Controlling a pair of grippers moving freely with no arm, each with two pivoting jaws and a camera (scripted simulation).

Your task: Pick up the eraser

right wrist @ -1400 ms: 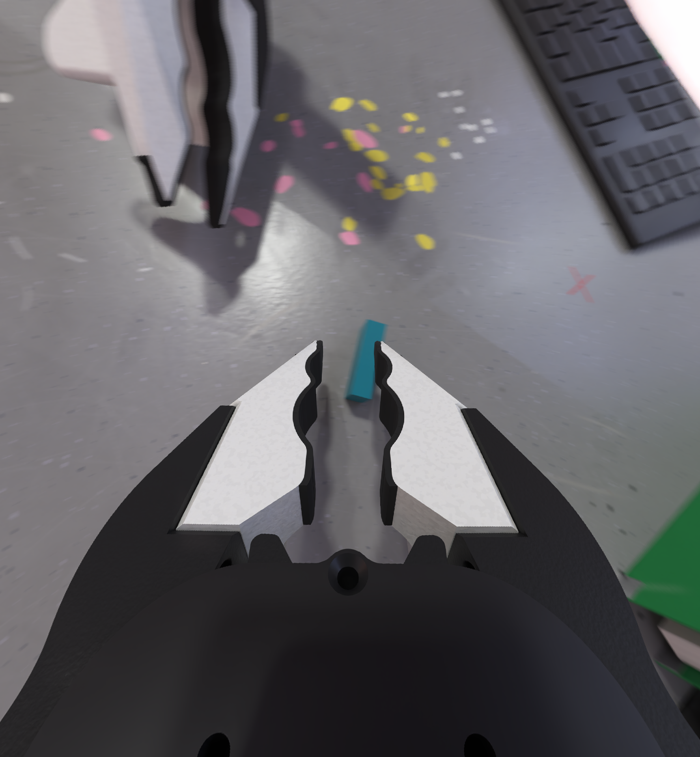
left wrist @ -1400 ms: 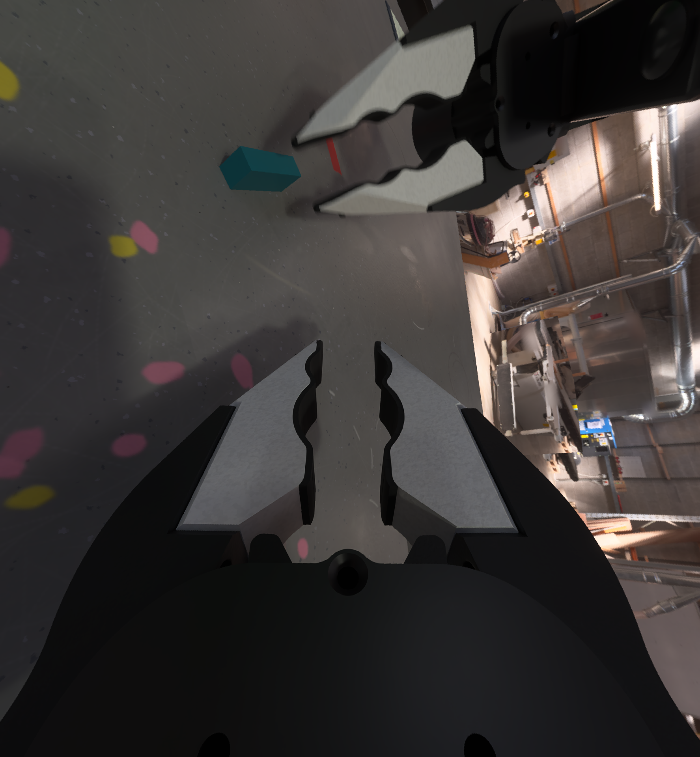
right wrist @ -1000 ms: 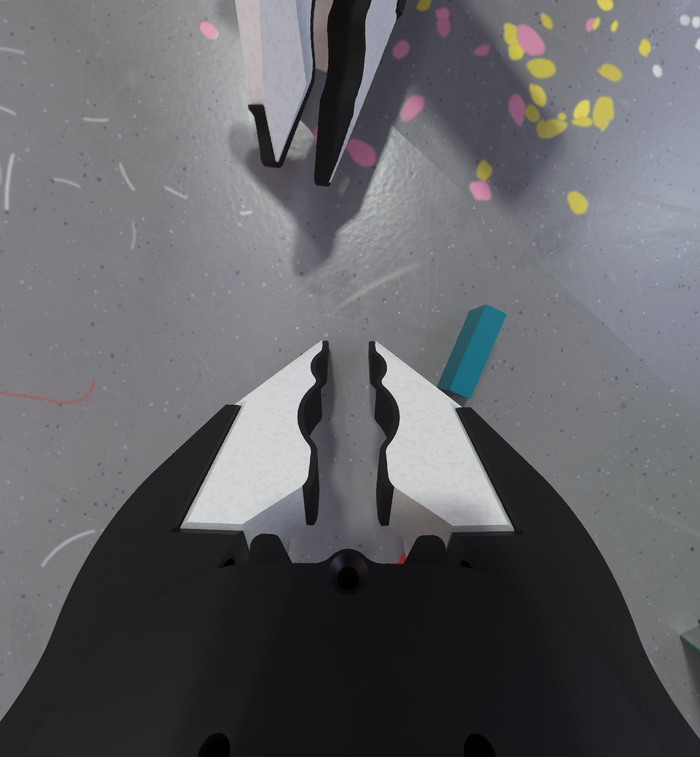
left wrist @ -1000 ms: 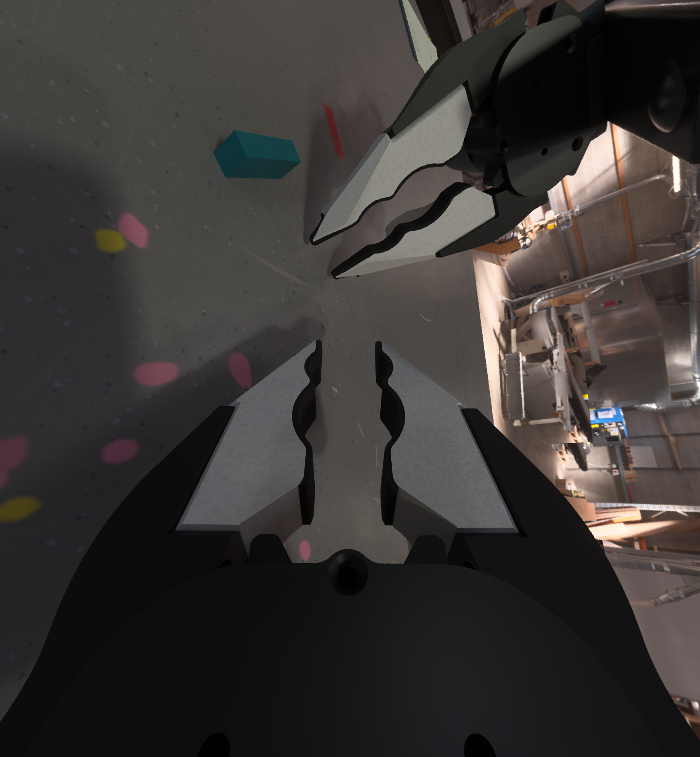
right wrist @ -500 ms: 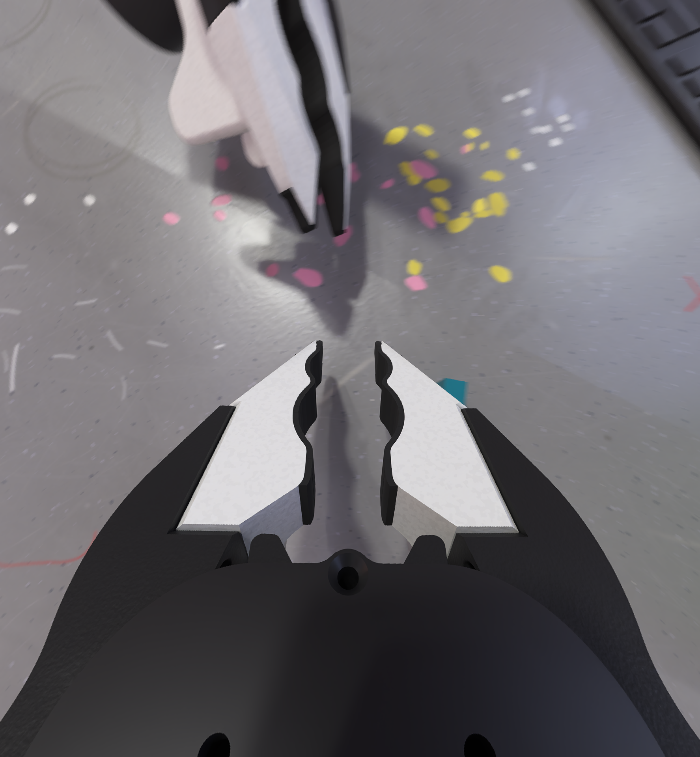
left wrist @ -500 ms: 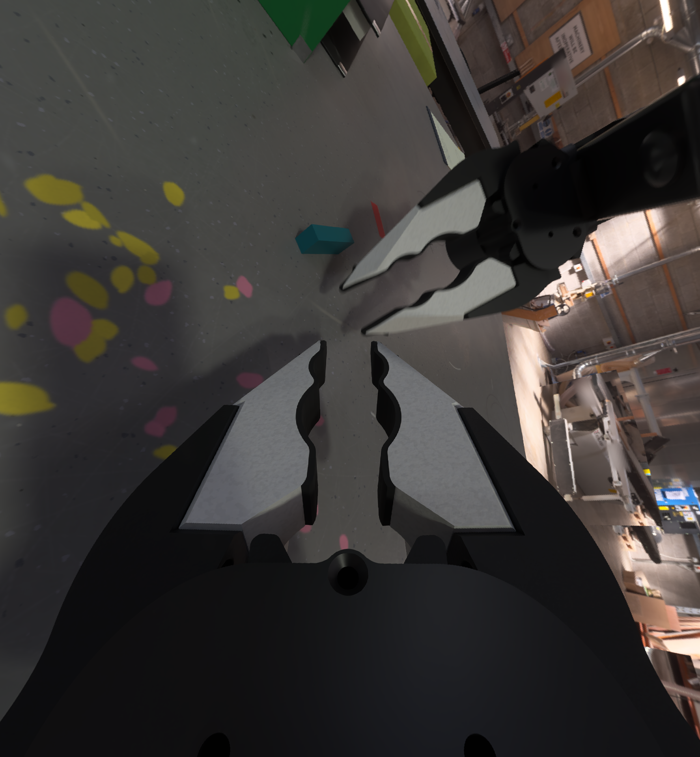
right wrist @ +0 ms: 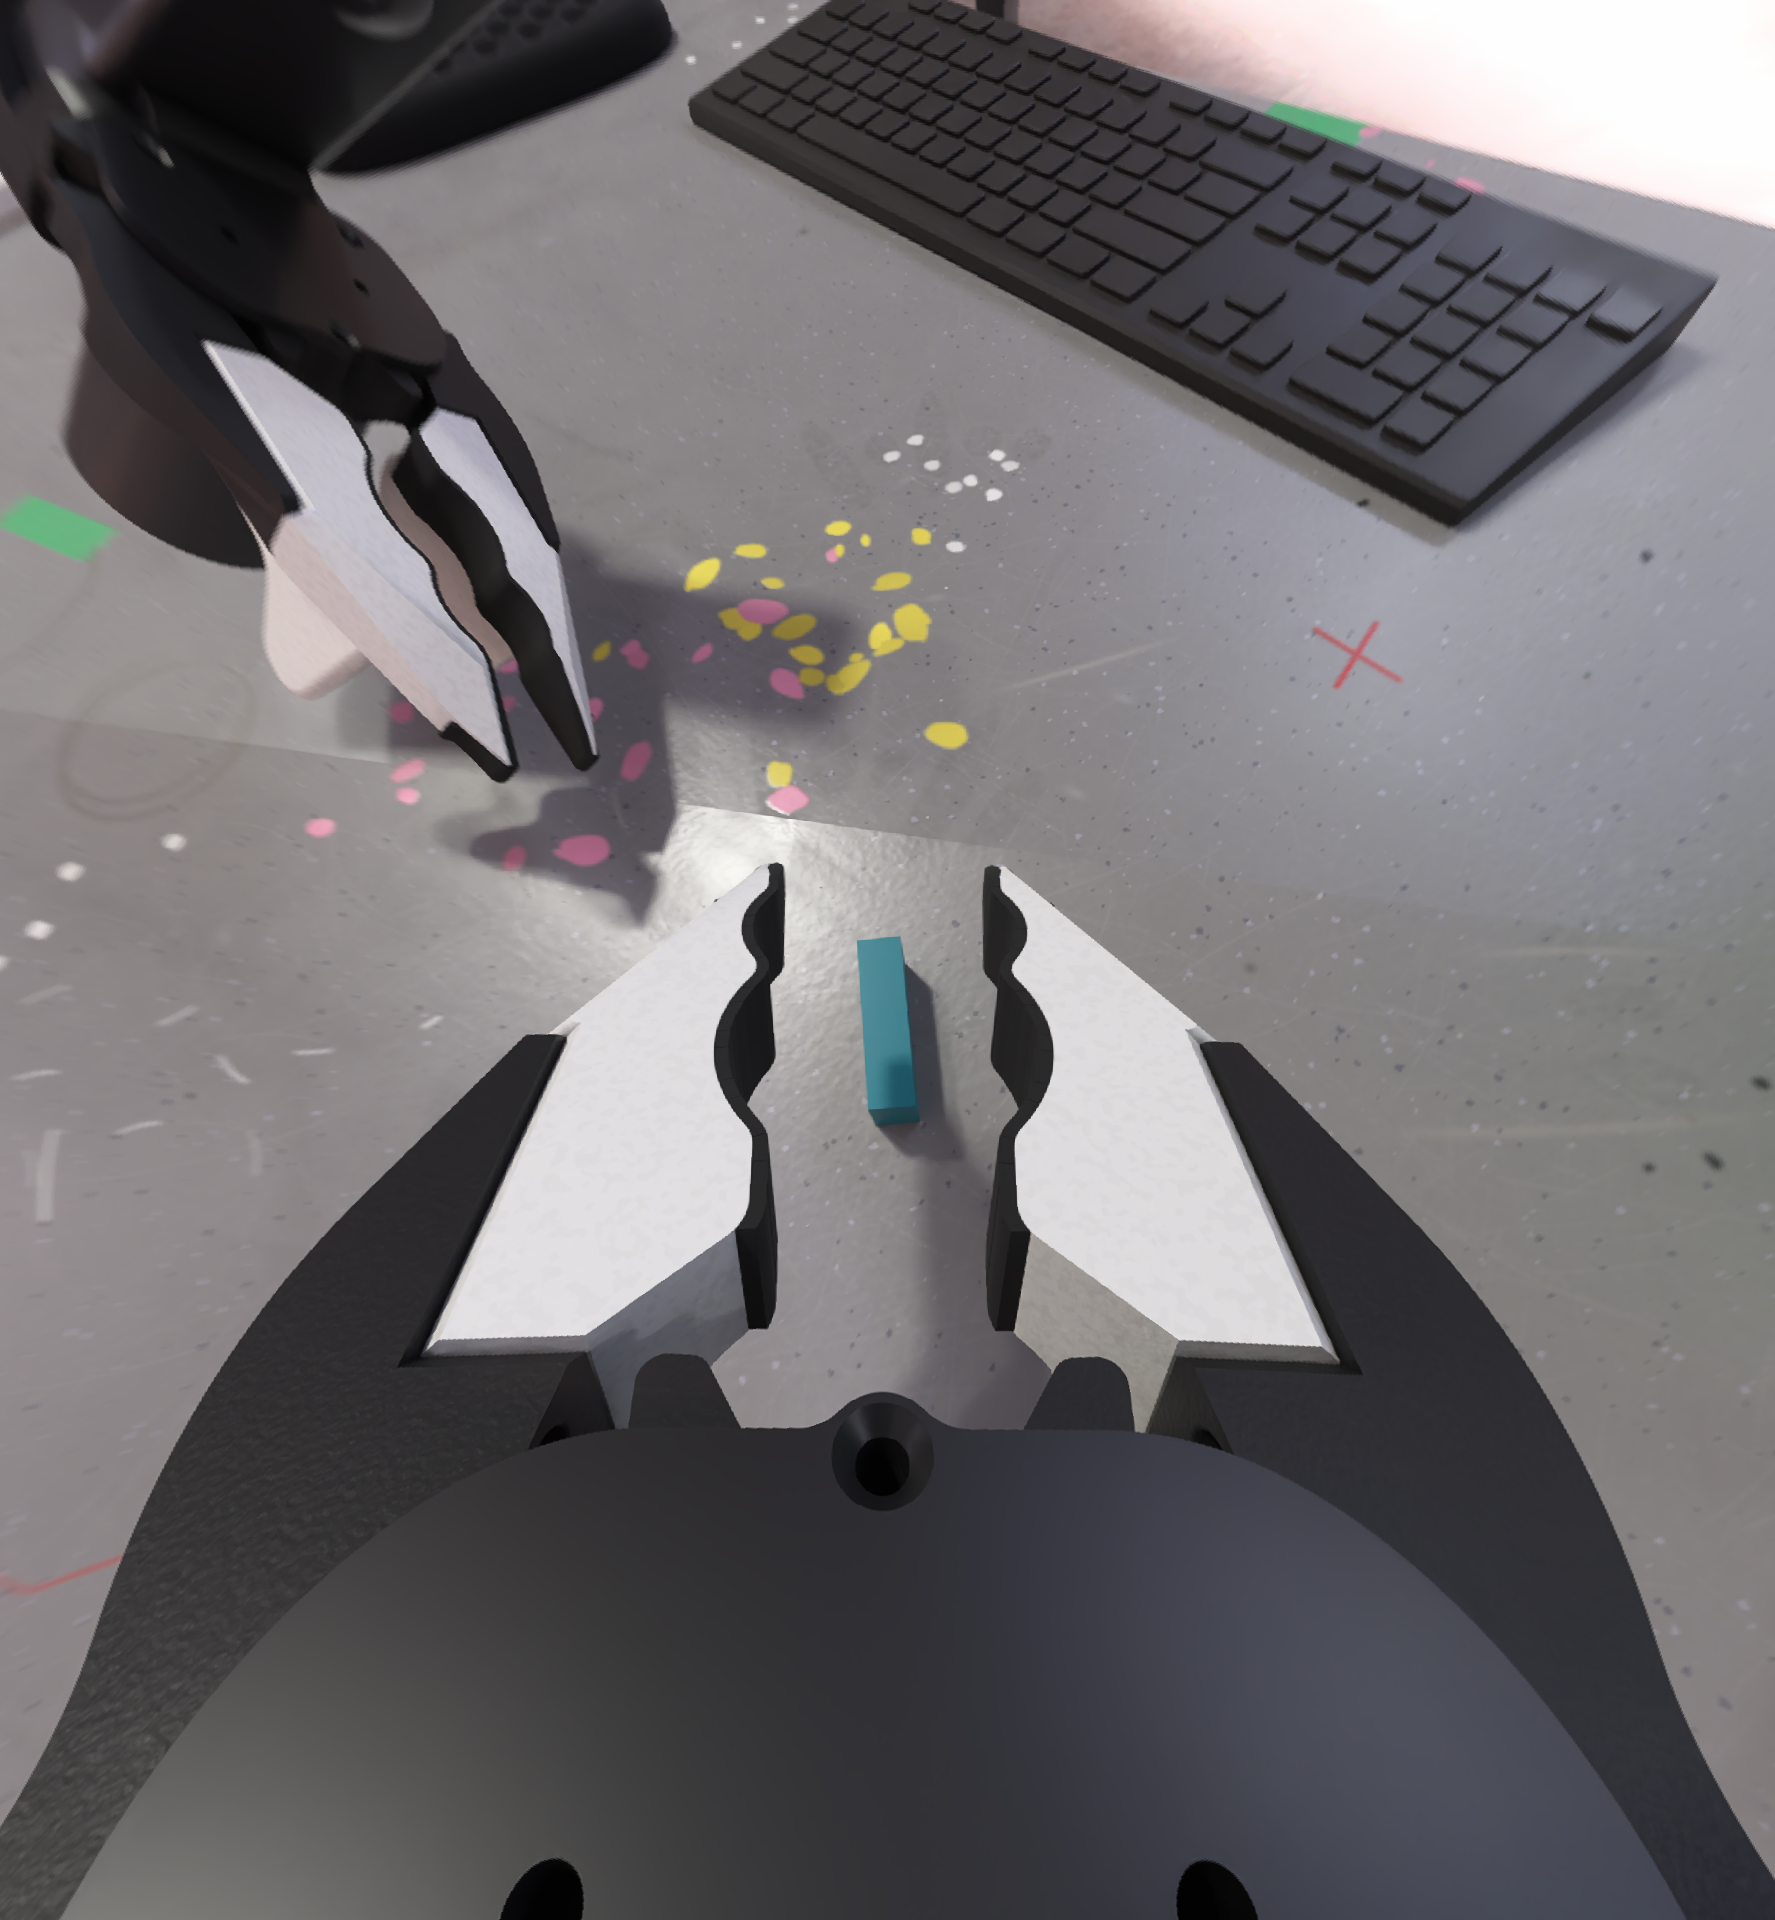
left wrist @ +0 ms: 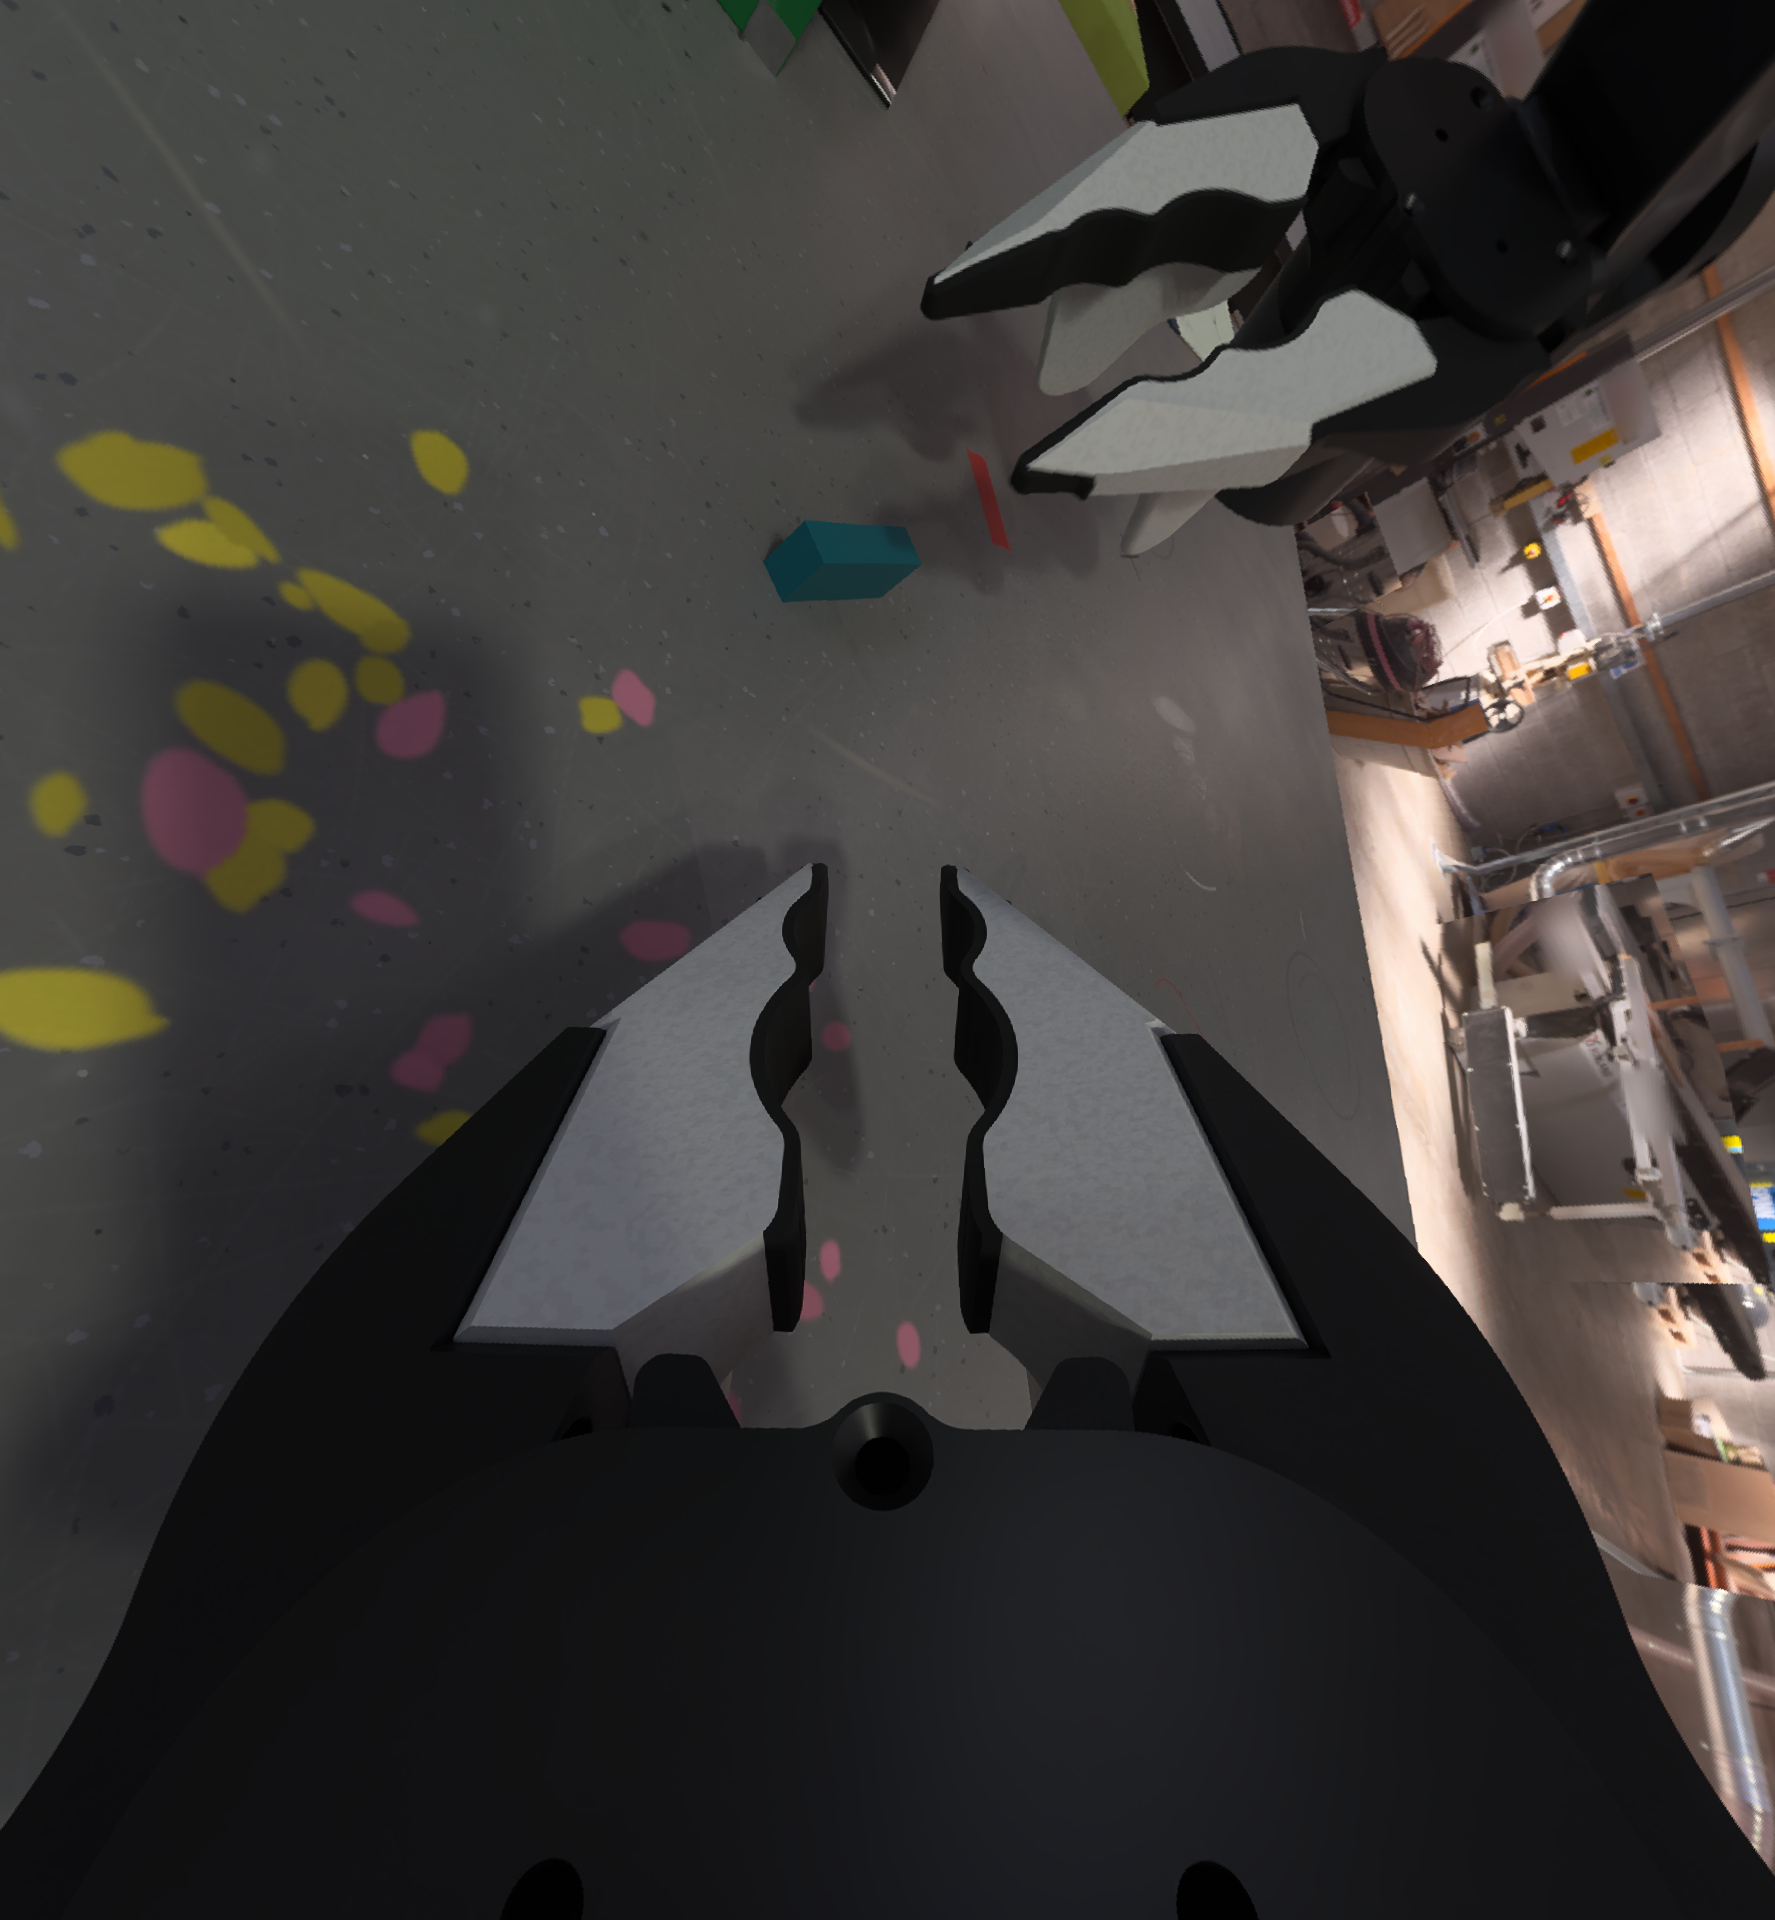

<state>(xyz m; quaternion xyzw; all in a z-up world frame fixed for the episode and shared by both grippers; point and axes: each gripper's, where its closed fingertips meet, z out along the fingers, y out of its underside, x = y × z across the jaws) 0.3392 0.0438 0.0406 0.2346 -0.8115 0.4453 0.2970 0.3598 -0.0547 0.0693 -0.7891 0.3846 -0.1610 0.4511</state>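
Observation:
The eraser (right wrist: 885, 1029) is a small teal block lying flat on the grey speckled table. In the right wrist view it lies lengthwise in the gap between my right gripper's (right wrist: 883, 883) fingers, below them and not touched. The right gripper is open and empty. In the left wrist view the eraser (left wrist: 841, 561) lies ahead of my left gripper (left wrist: 881, 878), which is narrowly open and empty. There the right gripper (left wrist: 971, 390) hovers above and just right of the eraser. The left gripper (right wrist: 540, 764) shows at upper left in the right wrist view.
A black keyboard (right wrist: 1205, 260) lies at the far right. A dark rounded object (right wrist: 509, 62) sits at the far edge. Yellow and pink spots (right wrist: 810, 634) and a red cross (right wrist: 1359, 655) mark the table. Green blocks (left wrist: 769, 21) and the table edge (left wrist: 1309, 727) show in the left view.
My right gripper has swung back over the eraser and opened wider; the eraser now lies between its fingers in view. My left gripper stays narrowly open and has shifted only a little.

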